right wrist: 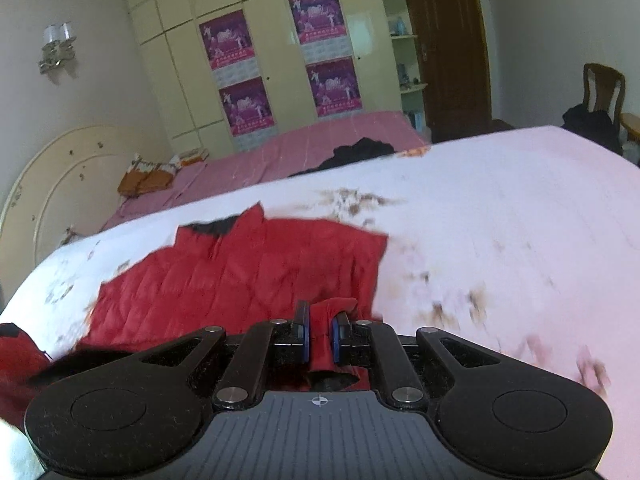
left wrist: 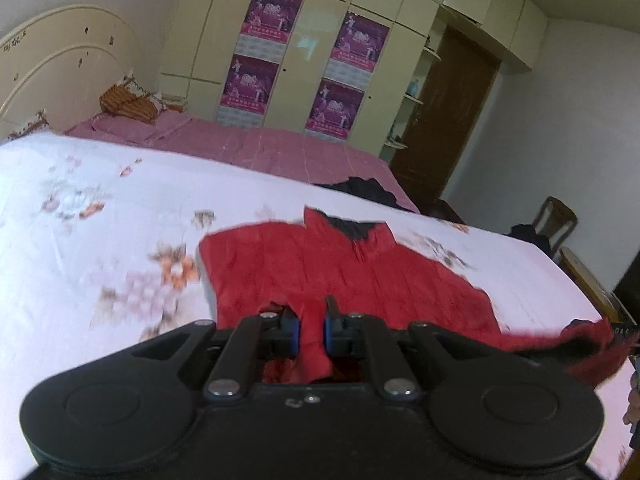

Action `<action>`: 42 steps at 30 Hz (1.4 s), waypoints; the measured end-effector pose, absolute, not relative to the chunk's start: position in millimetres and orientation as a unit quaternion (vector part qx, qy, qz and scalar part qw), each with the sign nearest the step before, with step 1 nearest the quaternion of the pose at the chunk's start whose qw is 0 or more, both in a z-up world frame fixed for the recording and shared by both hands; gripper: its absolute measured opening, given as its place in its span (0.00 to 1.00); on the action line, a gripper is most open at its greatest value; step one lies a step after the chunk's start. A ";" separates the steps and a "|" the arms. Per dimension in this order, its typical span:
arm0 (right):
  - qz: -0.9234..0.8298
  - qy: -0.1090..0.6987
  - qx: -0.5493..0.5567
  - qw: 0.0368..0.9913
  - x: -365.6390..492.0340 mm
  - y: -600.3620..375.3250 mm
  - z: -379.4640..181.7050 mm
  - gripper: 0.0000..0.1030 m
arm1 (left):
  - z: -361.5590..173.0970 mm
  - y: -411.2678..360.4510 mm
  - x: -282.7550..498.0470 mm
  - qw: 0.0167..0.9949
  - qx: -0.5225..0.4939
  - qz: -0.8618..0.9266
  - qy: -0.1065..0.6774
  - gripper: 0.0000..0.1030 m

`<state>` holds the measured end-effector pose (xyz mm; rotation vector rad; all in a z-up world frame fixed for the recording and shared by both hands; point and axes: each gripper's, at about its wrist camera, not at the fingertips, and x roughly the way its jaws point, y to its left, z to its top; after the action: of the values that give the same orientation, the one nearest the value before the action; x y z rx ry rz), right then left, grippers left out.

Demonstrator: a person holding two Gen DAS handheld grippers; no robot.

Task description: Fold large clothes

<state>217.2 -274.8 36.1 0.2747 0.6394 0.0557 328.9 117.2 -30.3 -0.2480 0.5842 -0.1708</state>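
A red quilted jacket with a dark collar lining lies spread on a white floral bedsheet. My left gripper is shut on a pinch of the jacket's red fabric at its near hem. One red sleeve trails off to the right. In the right wrist view the same jacket lies on the sheet, and my right gripper is shut on a fold of its red fabric at the near edge. A red sleeve hangs at the lower left.
A dark garment lies farther back on the pink bedspread. Pillows rest by the cream headboard. A wardrobe with purple posters, a brown door and a wooden chair stand behind.
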 end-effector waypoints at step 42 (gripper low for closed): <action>-0.008 0.397 0.146 0.906 514.3 -298.2 -74.9 0.10 | -106.8 98.8 585.5 0.935 -0.057 0.056 0.347 0.17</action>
<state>514.3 -298.2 -74.9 0.3023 0.8208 -0.0172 585.5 98.8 -106.8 -0.1172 0.7090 0.1141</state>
